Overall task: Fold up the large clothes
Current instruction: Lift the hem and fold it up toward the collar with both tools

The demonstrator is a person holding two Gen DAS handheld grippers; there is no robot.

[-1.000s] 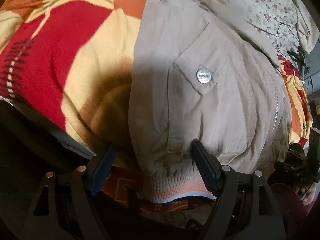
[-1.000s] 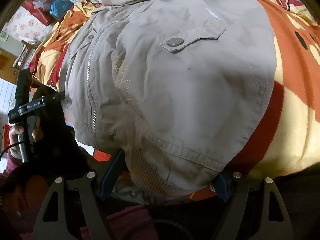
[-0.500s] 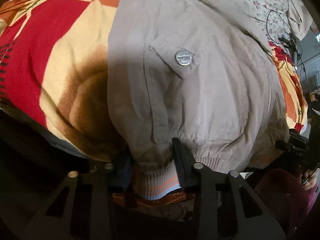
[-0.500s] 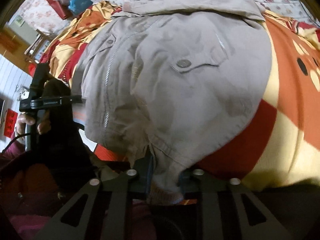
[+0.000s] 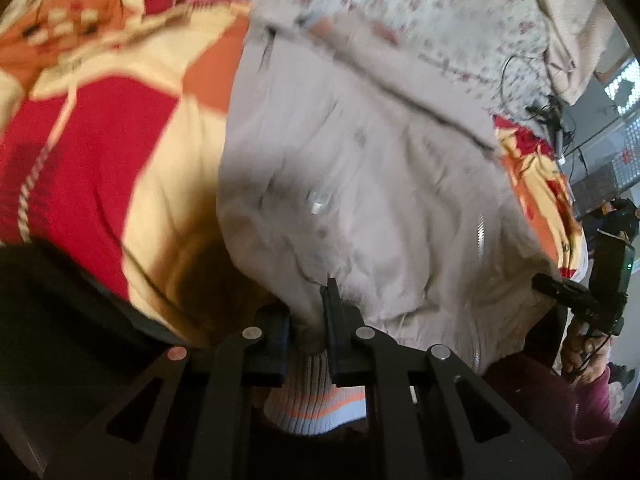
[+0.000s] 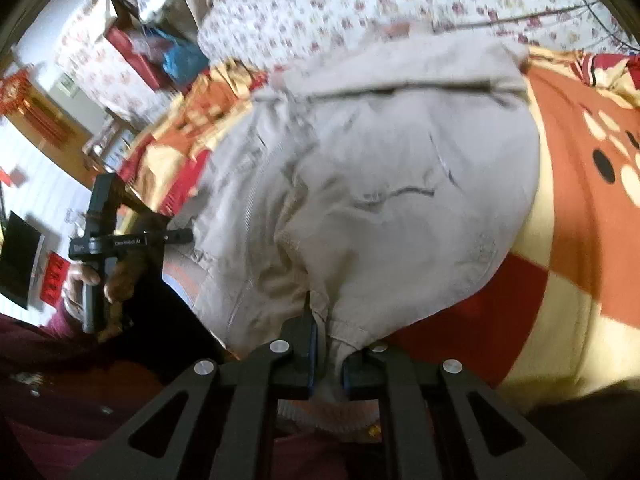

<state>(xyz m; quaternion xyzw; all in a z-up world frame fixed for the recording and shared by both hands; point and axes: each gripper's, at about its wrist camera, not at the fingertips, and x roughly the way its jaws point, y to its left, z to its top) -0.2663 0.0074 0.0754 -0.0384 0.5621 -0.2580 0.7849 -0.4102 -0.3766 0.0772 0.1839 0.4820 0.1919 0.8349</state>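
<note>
On the bed, near me, the beige jacket (image 5: 380,200) lies spread over a red and yellow blanket (image 5: 100,152). My left hand-held gripper (image 5: 308,320) pinches its ribbed hem; my right hand-held gripper (image 6: 326,354) pinches the hem too.

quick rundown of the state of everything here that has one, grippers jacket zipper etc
left gripper: shut on the jacket's ribbed hem
right gripper: shut on the jacket's hem
jacket: beige, front up on the blanket, near edge gathered and pinched at both lower corners
zipper: looks closed, blurred
chest pocket flap: down, closed
blanket: spread flat under the jacket
</note>
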